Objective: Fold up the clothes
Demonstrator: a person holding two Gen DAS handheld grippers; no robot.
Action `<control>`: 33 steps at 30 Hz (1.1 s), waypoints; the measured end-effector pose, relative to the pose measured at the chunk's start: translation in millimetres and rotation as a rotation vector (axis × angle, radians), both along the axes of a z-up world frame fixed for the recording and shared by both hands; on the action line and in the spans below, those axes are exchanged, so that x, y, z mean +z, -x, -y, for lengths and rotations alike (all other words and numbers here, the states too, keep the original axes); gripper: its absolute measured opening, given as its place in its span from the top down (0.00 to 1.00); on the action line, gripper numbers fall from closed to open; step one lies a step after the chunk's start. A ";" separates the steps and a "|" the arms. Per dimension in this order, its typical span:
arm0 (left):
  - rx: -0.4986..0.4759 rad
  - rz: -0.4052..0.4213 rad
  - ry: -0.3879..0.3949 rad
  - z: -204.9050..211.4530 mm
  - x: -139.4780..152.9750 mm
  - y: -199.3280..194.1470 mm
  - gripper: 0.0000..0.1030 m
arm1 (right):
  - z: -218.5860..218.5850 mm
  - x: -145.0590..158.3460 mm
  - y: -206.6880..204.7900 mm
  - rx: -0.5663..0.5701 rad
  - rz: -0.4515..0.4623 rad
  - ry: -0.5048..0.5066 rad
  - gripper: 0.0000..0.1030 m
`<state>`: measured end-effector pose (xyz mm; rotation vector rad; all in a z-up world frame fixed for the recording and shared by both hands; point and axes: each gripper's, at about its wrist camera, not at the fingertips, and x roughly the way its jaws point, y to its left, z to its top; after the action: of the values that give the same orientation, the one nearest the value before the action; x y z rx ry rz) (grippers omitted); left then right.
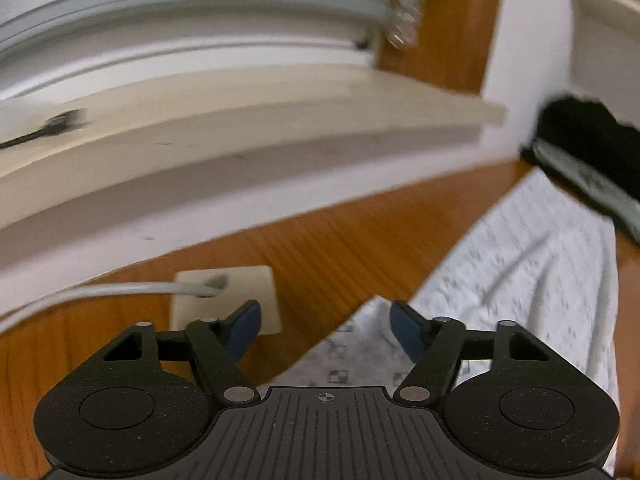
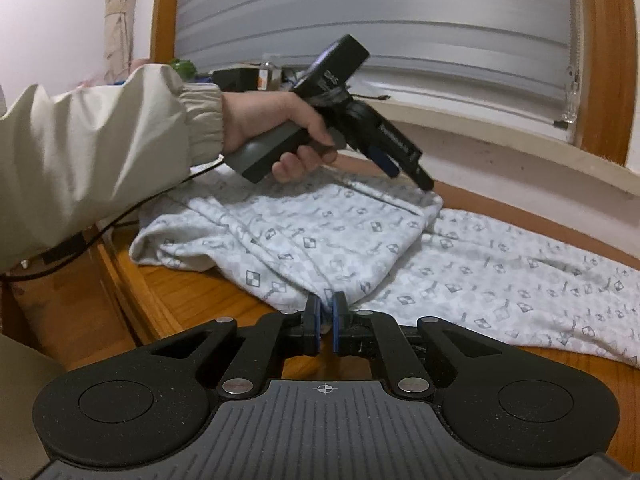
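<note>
A white garment [image 2: 460, 272] with a small grey pattern lies spread on the wooden table [image 2: 192, 300], its left part folded over into a doubled layer. My right gripper [image 2: 326, 320] is shut on the near edge of that folded layer. My left gripper [image 1: 324, 326] is open and empty, its blue pads [image 1: 406, 330] just above a corner of the garment [image 1: 520, 264]. In the right wrist view the left gripper [image 2: 404, 164] hovers over the far corner of the fold, held by a hand in a beige sleeve.
A white window sill [image 1: 240, 136] and grey blind [image 2: 400, 20] run along the far side. A beige wall socket [image 1: 226, 300] with a white cable sits by the table's left end. A black cable [image 2: 120, 216] trails at the left. Clutter stands on the sill's left part.
</note>
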<state>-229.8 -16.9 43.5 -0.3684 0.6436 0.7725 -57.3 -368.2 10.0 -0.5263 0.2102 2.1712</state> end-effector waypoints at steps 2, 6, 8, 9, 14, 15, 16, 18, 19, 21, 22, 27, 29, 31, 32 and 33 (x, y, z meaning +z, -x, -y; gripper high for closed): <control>-0.042 -0.041 -0.002 -1.1 -3.3 -10.0 0.40 | -1.0 0.2 -1.4 -0.007 -0.017 -0.001 0.94; -0.062 -0.020 -0.010 -1.5 -5.3 -14.4 1.00 | 0.7 2.1 -3.8 -0.005 -0.042 -0.007 0.94; -0.054 -0.010 -0.045 0.8 -1.5 -12.8 1.00 | 4.1 4.6 -6.8 0.006 -0.065 -0.009 0.95; -0.037 -0.010 -0.084 3.5 2.8 -9.7 1.00 | 6.2 6.4 -8.7 0.015 -0.080 -0.006 0.95; 0.066 0.070 -0.171 1.5 29.8 10.1 1.00 | 17.5 16.5 -15.2 0.034 -0.118 -0.013 0.96; 0.082 0.078 -0.187 0.8 34.3 12.4 1.00 | 18.9 17.8 -15.6 0.033 -0.118 -0.017 0.96; 0.083 0.086 -0.195 1.0 37.1 12.0 1.00 | 19.0 18.4 -15.7 0.033 -0.117 -0.018 0.96; 0.084 0.101 -0.213 1.4 42.4 11.2 1.00 | 17.1 17.6 -15.7 0.027 -0.120 -0.013 0.96; 0.085 0.100 -0.223 2.3 43.2 9.4 1.00 | 16.2 16.5 -15.4 0.026 -0.118 -0.009 0.96; 0.083 0.101 -0.241 3.7 42.3 5.2 1.00 | 15.6 14.8 -14.0 0.023 -0.110 -0.008 0.96; 0.081 0.102 -0.251 4.4 40.8 2.6 1.00 | 15.9 14.0 -13.6 0.021 -0.107 -0.008 0.96; 0.084 0.022 -0.260 3.3 15.5 -14.1 0.99 | 16.9 10.1 -13.1 0.008 -0.093 0.011 0.96; 0.105 0.020 -0.238 0.4 10.2 -13.3 0.86 | 16.1 8.5 -13.3 0.003 -0.087 0.016 0.96; 0.103 0.067 -0.198 -0.2 12.9 -5.4 0.64 | 15.6 7.4 -14.1 -0.001 -0.081 0.019 0.95; 0.099 0.068 -0.197 2.5 15.3 -2.6 0.60 | 15.9 7.7 -14.8 0.000 -0.079 0.019 0.95; 0.092 0.068 -0.194 5.2 17.6 0.1 0.50 | 15.8 7.9 -15.2 -0.001 -0.078 0.019 0.95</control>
<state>-229.8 -22.1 61.1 -0.2465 0.4862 0.8987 -42.1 -384.0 18.0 -0.4530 0.2733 2.1929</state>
